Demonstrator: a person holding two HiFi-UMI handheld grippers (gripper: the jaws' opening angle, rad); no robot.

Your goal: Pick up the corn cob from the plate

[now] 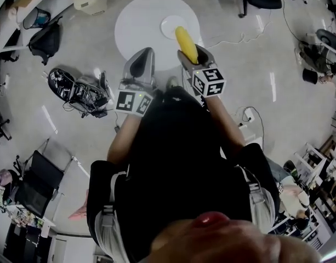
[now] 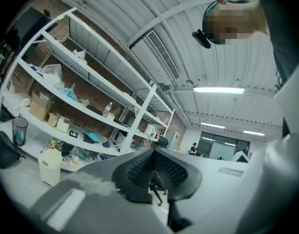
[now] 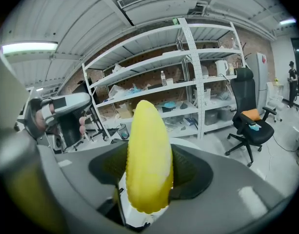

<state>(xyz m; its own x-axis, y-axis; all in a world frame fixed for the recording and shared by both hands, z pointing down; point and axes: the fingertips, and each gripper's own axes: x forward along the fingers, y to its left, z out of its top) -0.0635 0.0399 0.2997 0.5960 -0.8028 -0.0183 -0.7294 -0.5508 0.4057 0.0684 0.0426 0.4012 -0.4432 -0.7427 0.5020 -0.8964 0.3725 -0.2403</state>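
corn cob [image 1: 186,44] is clamped in the right claw [image 1: 191,58], with the plate [image 1: 171,24] just beyond its tips on the round worktop [image 1: 136,32]. left gripper view: left claw [image 2: 151,172] pinched together, empty. right gripper view: the pads grip only the cob's lower end, so a jerk or tilt could swing it loose.

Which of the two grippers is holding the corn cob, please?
The right gripper: the yellow corn cob is clamped between its jaws, clear of the plate. The left gripper has nothing between its jaws.
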